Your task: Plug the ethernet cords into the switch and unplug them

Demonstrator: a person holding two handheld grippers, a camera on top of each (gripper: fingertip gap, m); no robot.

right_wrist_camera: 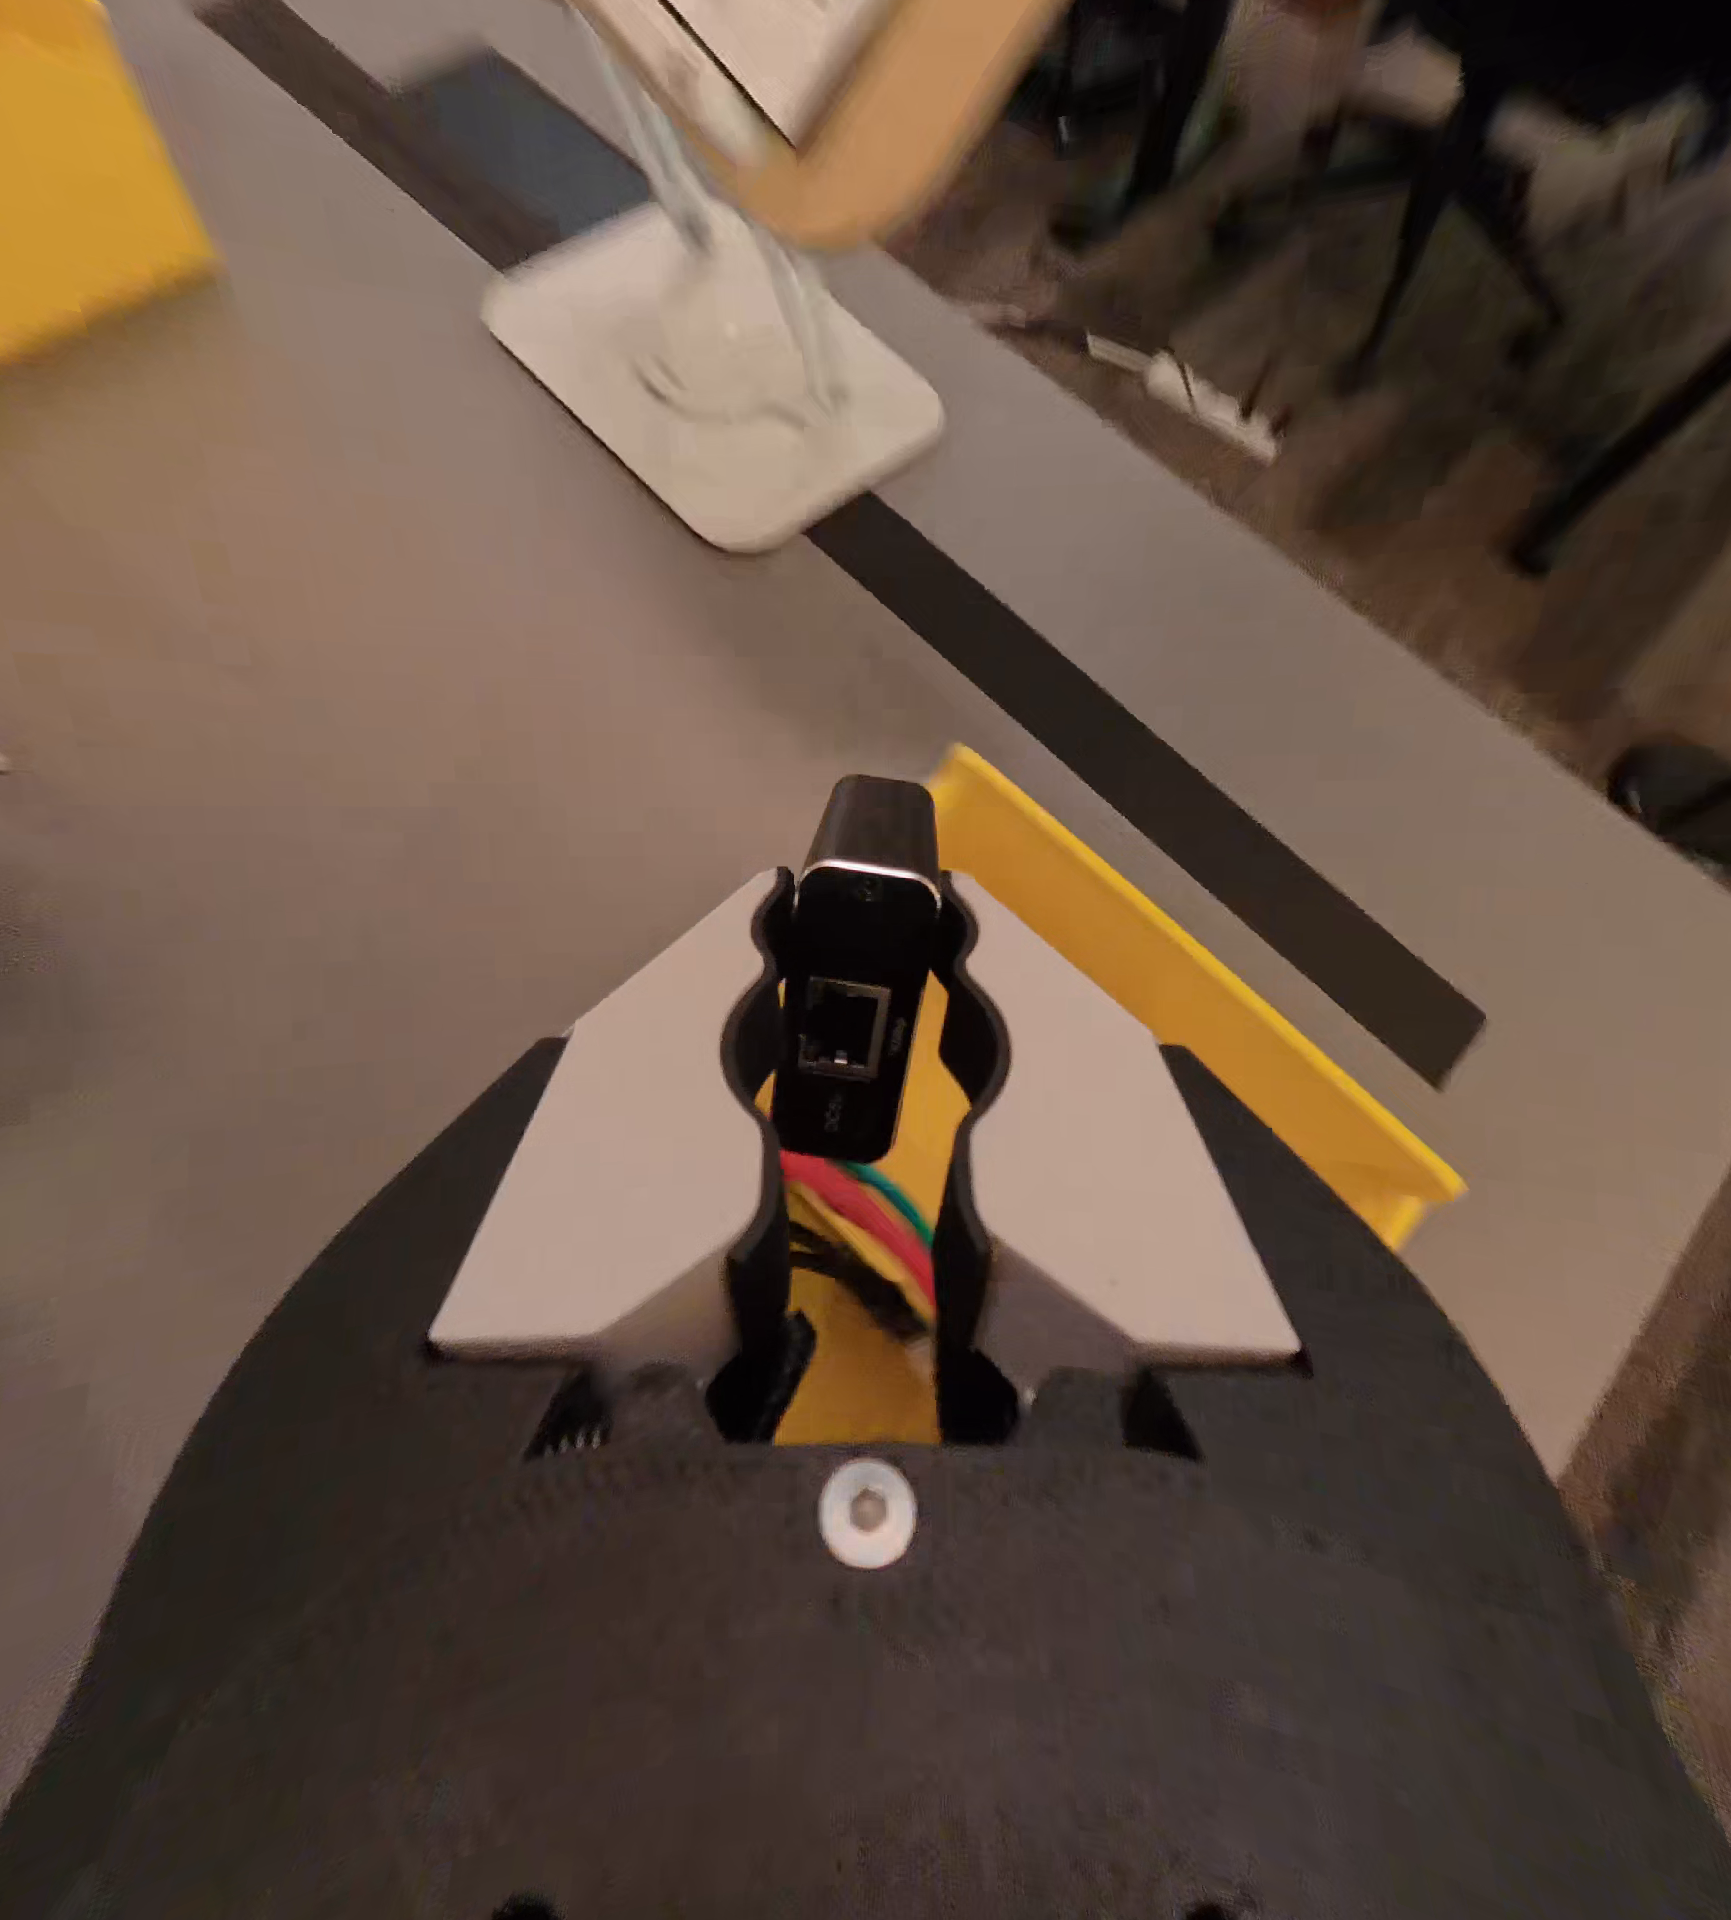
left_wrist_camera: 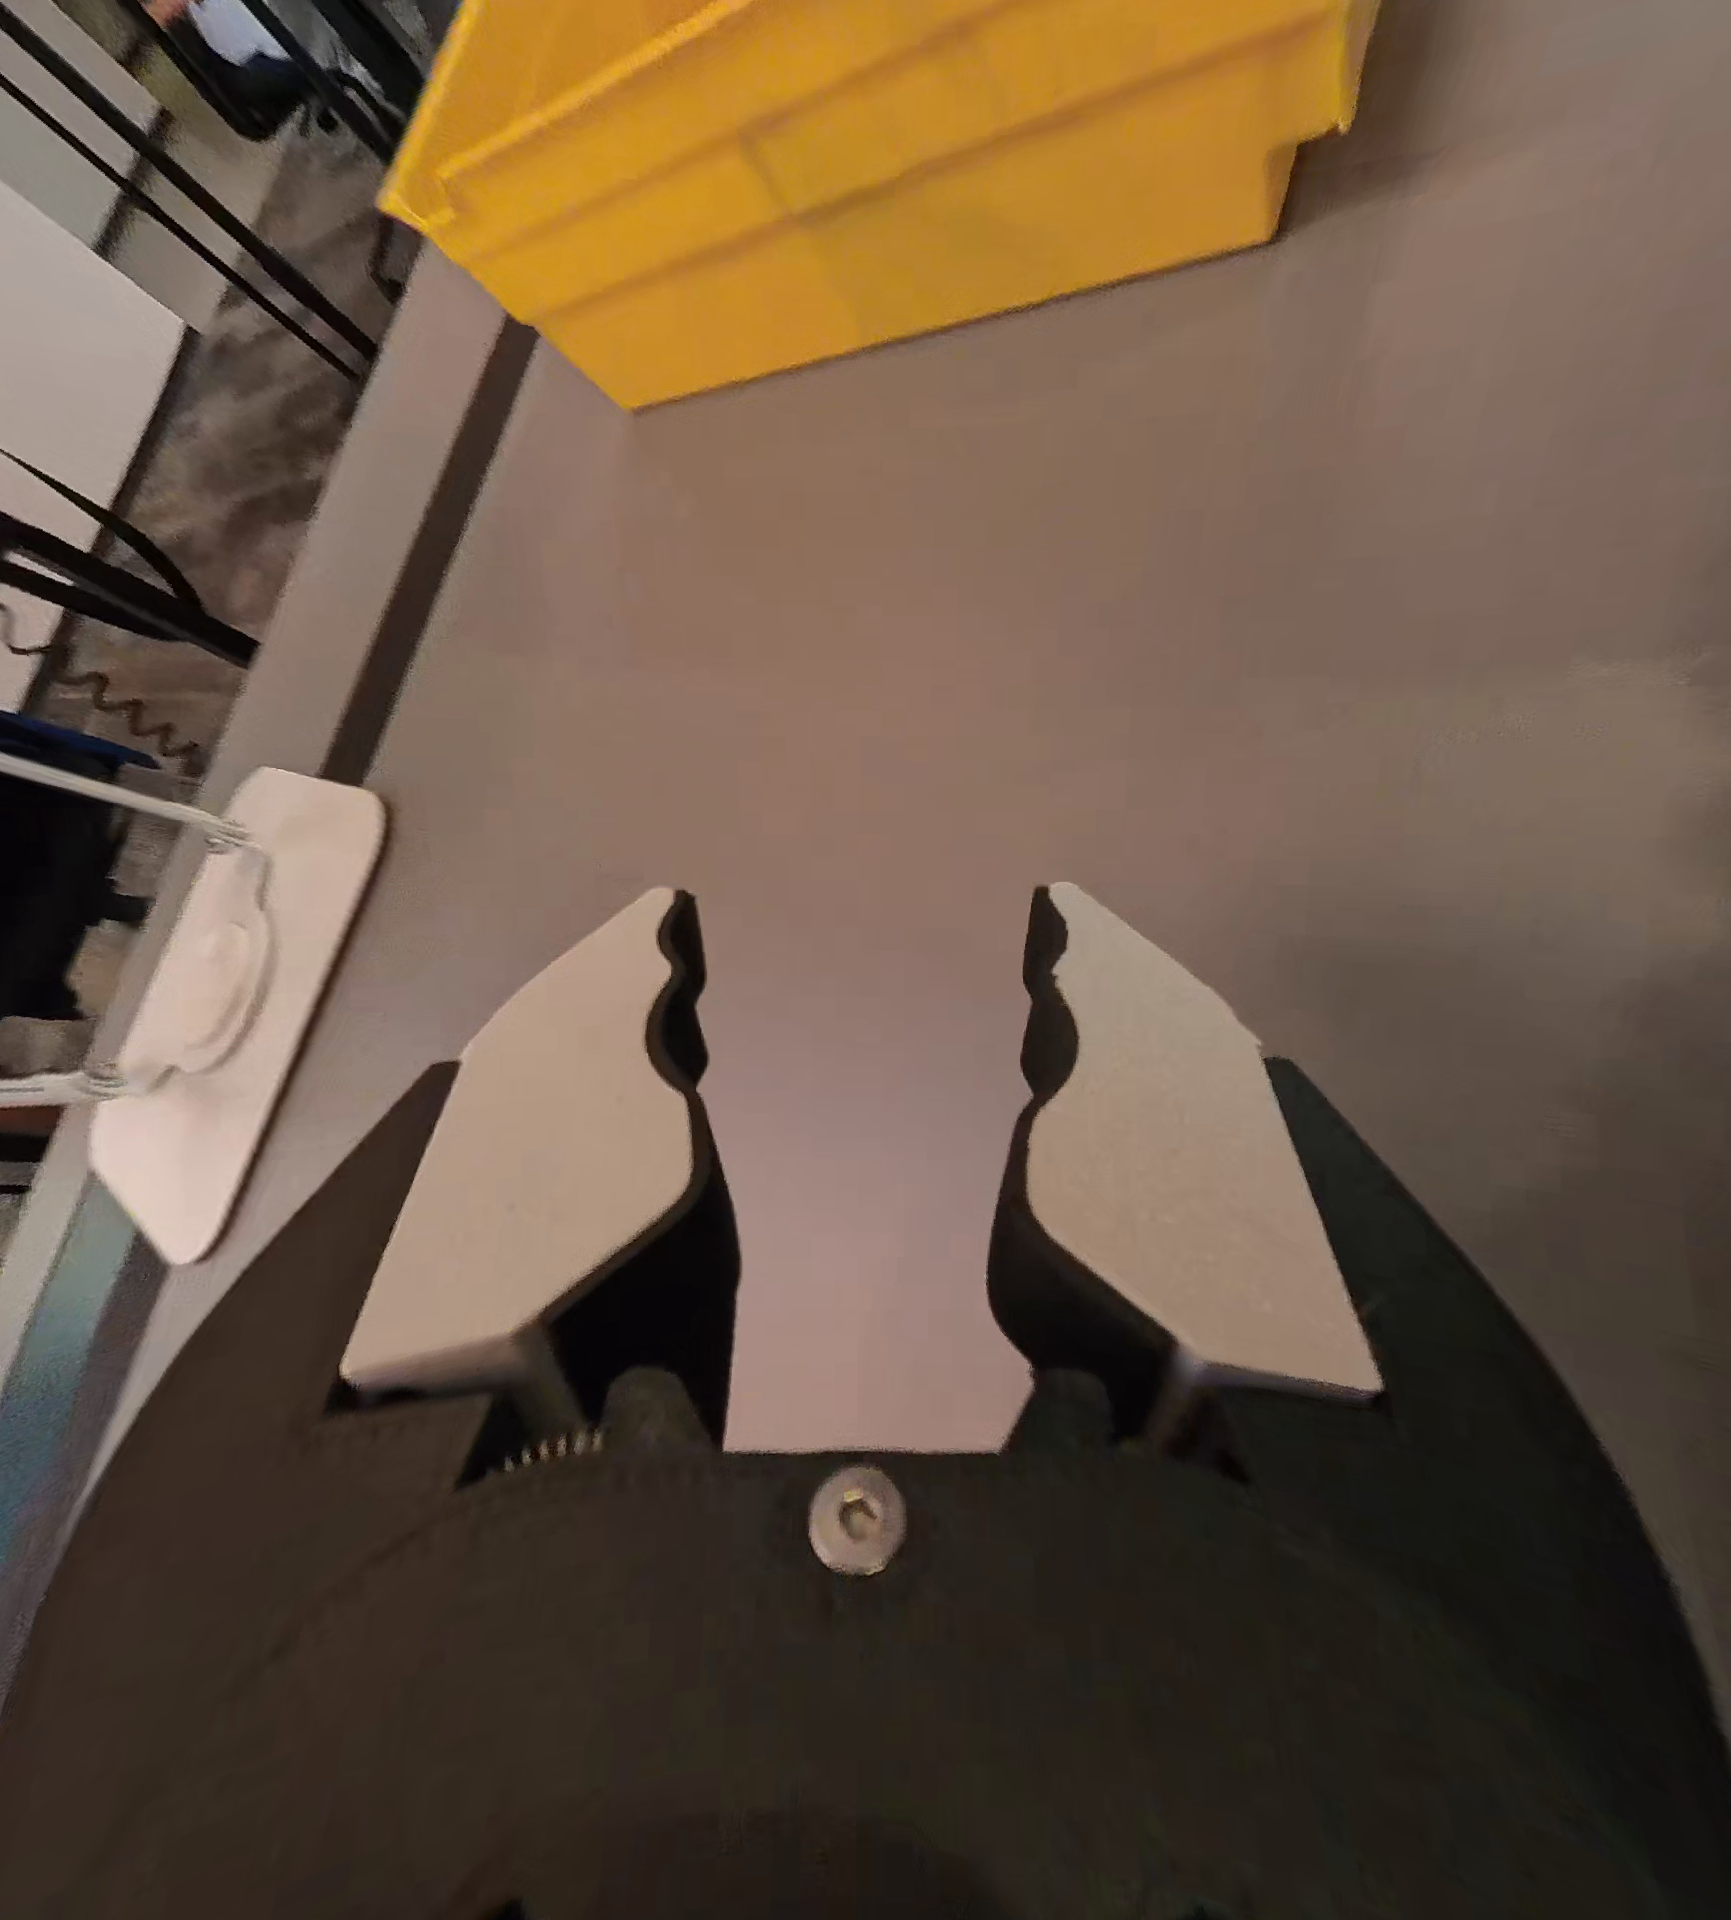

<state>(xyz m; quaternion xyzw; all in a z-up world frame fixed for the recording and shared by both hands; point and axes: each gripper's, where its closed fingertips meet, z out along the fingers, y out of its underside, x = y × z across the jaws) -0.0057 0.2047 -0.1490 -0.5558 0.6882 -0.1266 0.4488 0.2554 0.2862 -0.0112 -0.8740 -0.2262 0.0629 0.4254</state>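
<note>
Right gripper (right_wrist_camera: 859,899): my jaws clamp switch (right_wrist_camera: 845,1013).
Left gripper (left_wrist_camera: 863,909): wide apart, empty.
Switch: probably light, rigid, slick; grip its flat sides.

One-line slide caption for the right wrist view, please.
Right gripper shut on a black switch, lifted above a yellow bin holding coloured cords.

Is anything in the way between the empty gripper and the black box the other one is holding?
Nothing visible. The left gripper is open over bare table; the right gripper already clamps the switch.
</note>
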